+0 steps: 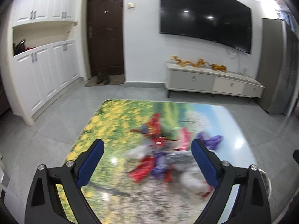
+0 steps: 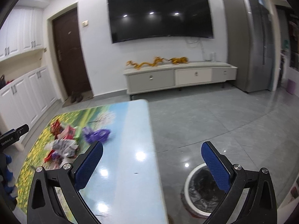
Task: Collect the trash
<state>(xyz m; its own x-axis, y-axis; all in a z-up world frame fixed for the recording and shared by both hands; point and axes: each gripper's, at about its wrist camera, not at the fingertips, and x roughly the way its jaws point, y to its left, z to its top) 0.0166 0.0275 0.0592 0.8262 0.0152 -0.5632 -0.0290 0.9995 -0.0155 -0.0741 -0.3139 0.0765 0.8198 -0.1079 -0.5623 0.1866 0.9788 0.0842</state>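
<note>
Both grippers are spread wide with nothing between the blue pads. The left gripper hangs over the wrapper pile on the table; it's heavily blurred there, so I can't tell contact. The right gripper sits past the table's right edge, above the lined trash bin on the floor. The pile is a loose heap stretching from the table's near left toward its middle, purple wrapper on the bin side

Light: bright, even, from ceiling spots at my 12 o'clock | Glare: spots mirrored on TV and glossy table | Blur: my left view smears the wrappers | Edges: fisheye bending, dark corners
</note>
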